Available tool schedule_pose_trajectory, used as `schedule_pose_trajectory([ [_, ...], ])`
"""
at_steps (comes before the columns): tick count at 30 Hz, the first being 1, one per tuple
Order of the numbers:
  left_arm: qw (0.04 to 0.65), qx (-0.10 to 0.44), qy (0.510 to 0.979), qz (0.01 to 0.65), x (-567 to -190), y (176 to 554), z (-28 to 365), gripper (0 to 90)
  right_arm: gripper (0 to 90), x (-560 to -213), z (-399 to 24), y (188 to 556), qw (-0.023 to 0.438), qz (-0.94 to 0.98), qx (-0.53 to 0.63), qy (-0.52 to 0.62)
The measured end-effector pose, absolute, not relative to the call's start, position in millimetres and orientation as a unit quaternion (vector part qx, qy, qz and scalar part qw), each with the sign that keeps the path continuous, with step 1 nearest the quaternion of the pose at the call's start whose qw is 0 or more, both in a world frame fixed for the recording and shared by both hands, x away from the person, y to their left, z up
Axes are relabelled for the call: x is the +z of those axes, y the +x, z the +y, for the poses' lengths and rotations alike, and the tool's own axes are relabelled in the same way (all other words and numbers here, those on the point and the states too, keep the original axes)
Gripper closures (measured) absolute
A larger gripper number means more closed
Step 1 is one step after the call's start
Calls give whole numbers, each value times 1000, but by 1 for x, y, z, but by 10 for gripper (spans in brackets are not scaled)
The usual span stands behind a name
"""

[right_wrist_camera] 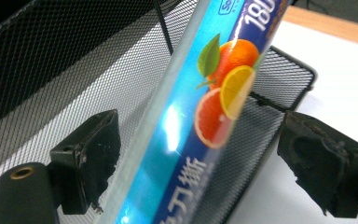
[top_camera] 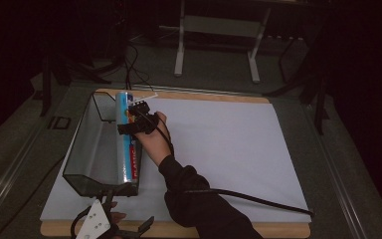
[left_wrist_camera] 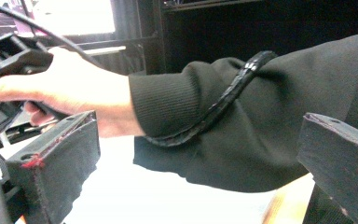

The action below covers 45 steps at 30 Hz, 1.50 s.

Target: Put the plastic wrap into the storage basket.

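1. The long blue box (top_camera: 128, 139), printed with citrus fruit, lies along the right-hand wall of the black mesh tray (top_camera: 82, 149), seemingly resting on or against that rim. Its long axis runs away from the person, from the tray's near corner to its far one.

2. The right gripper (top_camera: 138, 115) sits at the far part of the box. In the right gripper view the box (right_wrist_camera: 200, 121) passes between the two jaws, which stand spread with a clear gap on each side, so nothing is pinched. The jaws straddle the box across its narrow width, at right angles to its length.

3. The left gripper (top_camera: 122, 230) stays low at the near edge of the table (top_camera: 288, 230), just short of the tray's near corner. Its jaws are spread and empty; the left gripper view looks past them at the right hand (left_wrist_camera: 70, 88) and sleeve (left_wrist_camera: 261, 116).

4. The right gripper is clearly the nearer one. Any grasp would likely mean pressing those jaws together across the box's short side.
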State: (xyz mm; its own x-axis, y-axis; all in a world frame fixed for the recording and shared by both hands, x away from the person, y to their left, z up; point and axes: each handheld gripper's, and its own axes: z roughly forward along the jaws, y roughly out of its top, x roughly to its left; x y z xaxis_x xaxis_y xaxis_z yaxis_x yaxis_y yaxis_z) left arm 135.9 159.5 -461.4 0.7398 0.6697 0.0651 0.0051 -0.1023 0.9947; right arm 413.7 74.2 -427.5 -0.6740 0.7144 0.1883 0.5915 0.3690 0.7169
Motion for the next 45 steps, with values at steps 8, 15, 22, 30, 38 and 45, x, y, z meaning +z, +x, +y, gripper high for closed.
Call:
schedule_pose_trajectory([
  [8, 622, 268, 695, 241, -461, 135, 159, 6, 131, -412, 44, 411, 127, 830, 395, 373],
  [15, 618, 266, 699, 242, -462, 136, 157, 6, 132, -400, 0, 410, 153, 822, 399, 375],
  [22, 616, 267, 701, 240, -463, 135, 154, 6, 132, -398, -32, 395, 154, 813, 421, 371],
  [30, 615, 266, 703, 240, -463, 137, 153, 6, 133, -405, -66, 372, 174, 815, 427, 352],
  [38, 613, 266, 705, 239, -463, 138, 153, 6, 136, -424, -98, 358, 184, 815, 426, 346],
  [45, 612, 266, 706, 237, -463, 137, 151, 6, 136, -435, -121, 347, 180, 811, 431, 354],
])
